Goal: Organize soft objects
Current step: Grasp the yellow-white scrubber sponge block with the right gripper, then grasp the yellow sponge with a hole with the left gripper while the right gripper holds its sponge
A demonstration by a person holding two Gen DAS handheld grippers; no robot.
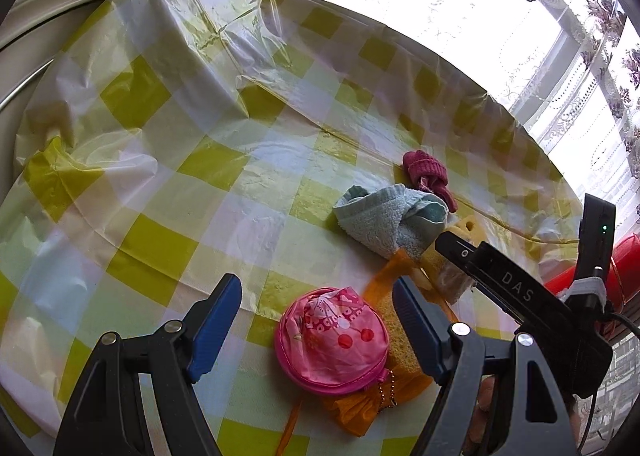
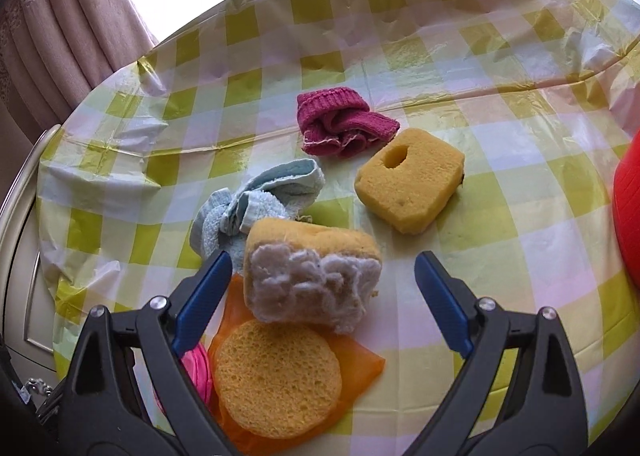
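The left gripper (image 1: 318,320) is hovering over the surface (image 1: 160,176), which is wearing a yellow-and-white checked plastic cloth, and its jaws are standing wide with nothing pressed between them. A pink round pouch (image 1: 333,334) is lying in the gap between those jaws, nearer the right one, apart from both pads. Under the pouch an orange mesh cloth (image 1: 352,412) is spreading out, and a round yellow sponge (image 1: 394,340) is peeking from behind the right jaw. Beyond the jaw tips, a light blue towel (image 1: 384,222) is lying bunched, and a magenta knitted cloth (image 1: 425,172) is sitting just past it.

The right gripper (image 2: 323,298) is also showing its jaws wide and gripping nothing. A yellow sponge with a white fluffy side (image 2: 312,276) is lying between them, close to the left jaw. The round sponge (image 2: 278,378) is resting nearer the camera on the orange mesh (image 2: 360,362). Ahead of the jaws, a rectangular yellow sponge with a hole (image 2: 410,184) is sitting alone; the towel (image 2: 256,204) is lying beyond the left jaw, and the knitted cloth (image 2: 344,122) is lying farthest out
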